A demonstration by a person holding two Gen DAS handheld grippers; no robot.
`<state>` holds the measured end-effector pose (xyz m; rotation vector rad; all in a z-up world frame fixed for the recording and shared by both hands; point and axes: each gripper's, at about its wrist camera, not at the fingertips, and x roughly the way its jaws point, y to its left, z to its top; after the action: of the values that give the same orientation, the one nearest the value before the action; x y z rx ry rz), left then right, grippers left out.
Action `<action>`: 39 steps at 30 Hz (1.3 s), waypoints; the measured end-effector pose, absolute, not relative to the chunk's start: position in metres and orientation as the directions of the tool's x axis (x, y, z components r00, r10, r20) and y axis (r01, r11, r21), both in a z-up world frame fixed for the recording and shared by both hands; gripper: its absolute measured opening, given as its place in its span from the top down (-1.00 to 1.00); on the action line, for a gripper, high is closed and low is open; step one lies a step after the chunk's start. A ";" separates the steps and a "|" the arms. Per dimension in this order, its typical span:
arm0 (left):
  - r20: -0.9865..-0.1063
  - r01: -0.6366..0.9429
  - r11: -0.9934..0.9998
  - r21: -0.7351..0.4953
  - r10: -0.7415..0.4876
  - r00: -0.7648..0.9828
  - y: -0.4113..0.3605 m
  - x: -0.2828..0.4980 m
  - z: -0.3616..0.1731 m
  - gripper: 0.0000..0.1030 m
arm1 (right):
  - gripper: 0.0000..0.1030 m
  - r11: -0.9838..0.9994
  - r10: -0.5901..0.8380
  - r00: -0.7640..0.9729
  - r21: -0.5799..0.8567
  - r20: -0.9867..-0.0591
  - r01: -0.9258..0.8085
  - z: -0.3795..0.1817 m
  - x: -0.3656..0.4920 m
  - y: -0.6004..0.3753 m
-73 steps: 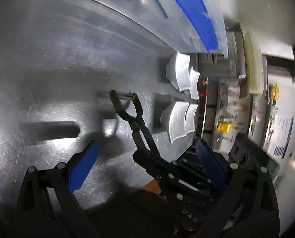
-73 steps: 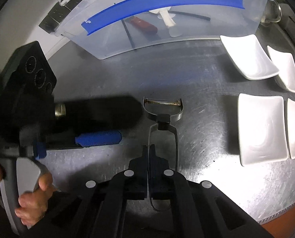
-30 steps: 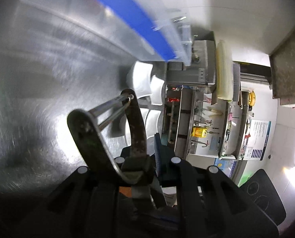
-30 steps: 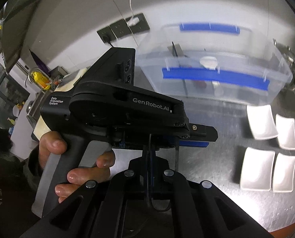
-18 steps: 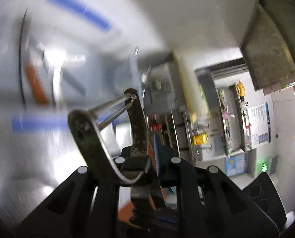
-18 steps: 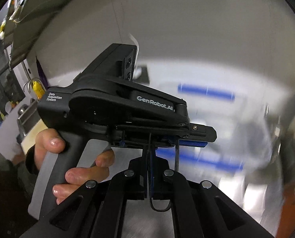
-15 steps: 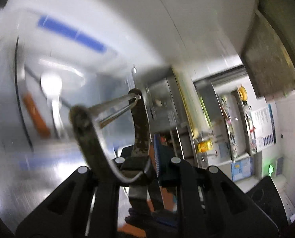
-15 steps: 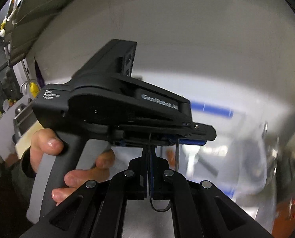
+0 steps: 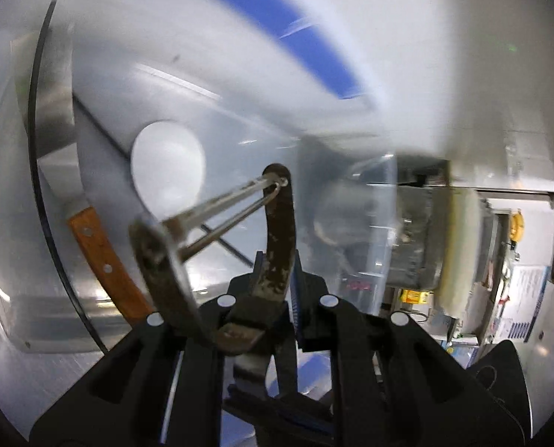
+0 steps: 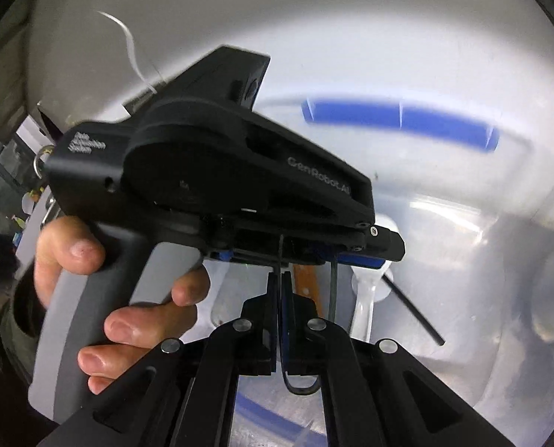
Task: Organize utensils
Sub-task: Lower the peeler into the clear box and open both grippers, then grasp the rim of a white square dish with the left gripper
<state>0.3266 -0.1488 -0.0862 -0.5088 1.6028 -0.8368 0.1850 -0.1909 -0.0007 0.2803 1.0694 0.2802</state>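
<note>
Both grippers hold one metal Y-shaped peeler over a clear plastic bin (image 9: 373,201) with blue handles. My left gripper (image 9: 277,294) is shut on the peeler's neck; its rusty head and blade (image 9: 217,208) stick out in front. My right gripper (image 10: 280,279) is shut on the peeler's thin wire handle loop (image 10: 301,387). The left gripper's black body (image 10: 221,186), in a person's hand, fills the right wrist view. In the bin lie a cleaver with a wooden handle (image 9: 102,260), a white spoon (image 9: 167,164) and a black chopstick (image 10: 414,309).
A white wall rises behind the bin (image 10: 463,260). A steel appliance and cluttered shelves (image 9: 463,260) stand to the right in the left wrist view. Steel tabletop (image 9: 24,380) shows under the bin's near edge.
Both grippers have lifted the peeler off the steel table and carried it up and forward over the open bin. The left gripper closed on the peeler's neck along the way.
</note>
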 end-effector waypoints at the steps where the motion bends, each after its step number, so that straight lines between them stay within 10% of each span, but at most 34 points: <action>1: -0.668 0.122 0.659 -0.742 -0.713 -0.212 -0.149 0.328 -0.091 0.78 | 0.93 0.928 0.360 0.436 0.362 -0.825 -0.083 -0.008 0.191 -0.192; 5: -0.745 0.134 0.735 -0.664 -0.636 -0.202 -0.150 0.332 -0.106 0.74 | 0.78 0.936 0.340 0.368 0.350 -0.865 -0.041 -0.030 0.199 -0.189; 8: -0.800 0.172 0.781 -0.600 -0.586 -0.132 -0.146 0.332 -0.103 0.05 | 0.70 0.943 0.321 0.406 0.329 -0.856 -0.050 -0.018 0.185 -0.189; 9: -0.812 0.176 0.793 -0.583 -0.577 -0.092 -0.141 0.332 -0.098 -0.23 | 0.40 0.944 0.319 0.423 0.323 -0.848 -0.065 -0.009 0.179 -0.186; 15: -0.877 0.322 0.831 -0.453 -0.480 0.003 -0.140 0.325 -0.070 -0.57 | 0.09 0.964 0.240 0.560 0.265 -0.793 -0.038 0.050 0.101 -0.202; 21: -0.972 0.475 0.850 -0.228 -0.226 -0.062 -0.164 0.318 -0.075 -0.62 | 0.00 0.967 0.157 0.561 0.242 -0.813 0.079 0.049 0.028 -0.221; 28: -0.969 0.633 0.754 0.176 0.020 0.246 -0.195 0.289 -0.059 -0.73 | 0.00 0.956 0.128 0.517 0.243 -0.847 0.162 0.024 -0.028 -0.211; 39: -0.880 0.655 0.714 -0.247 -0.448 0.157 -0.163 0.197 0.027 -0.73 | 0.00 0.917 0.054 0.441 0.219 -0.896 0.332 -0.026 -0.085 -0.254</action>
<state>0.1973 -0.1627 0.0275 0.2104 1.1711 -0.7974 -0.0854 -0.2538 -0.0262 0.3932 1.1076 -0.1781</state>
